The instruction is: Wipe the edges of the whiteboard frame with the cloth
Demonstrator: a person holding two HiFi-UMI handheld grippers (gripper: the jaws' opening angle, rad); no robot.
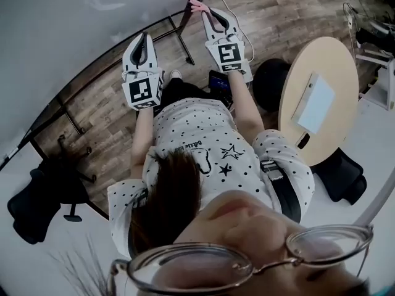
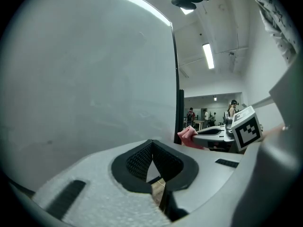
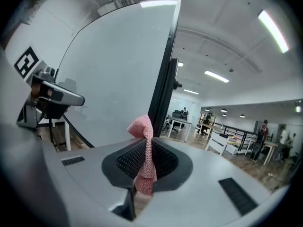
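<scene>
My right hand-held gripper is clamped on the cloth: a narrow pink fold is pinched between the pads, and a small tuft stands up past the tips. The left hand-held gripper has its jaws together with nothing between them, so it has no part in the wipe as things stand. In the head view both are held out in front of me towards the whiteboard, the right one reaching further forward than the left. The move turns on the dark frame edge. From the right gripper view it stands just behind the cloth tuft and a little to the right, running upright, with the white face spreading away to the left. In the left gripper view the cloth sits low against that same bar, but I cannot tell whether it is touching or only just beside it. The right side is clearly the nearer one; the left faces the plain board surface, well off the edge. I judge the wipe is at its start. Next I would press the tuft onto the bar and travel along its length, upward, keeping the cloth on the edge and off the face.
</scene>
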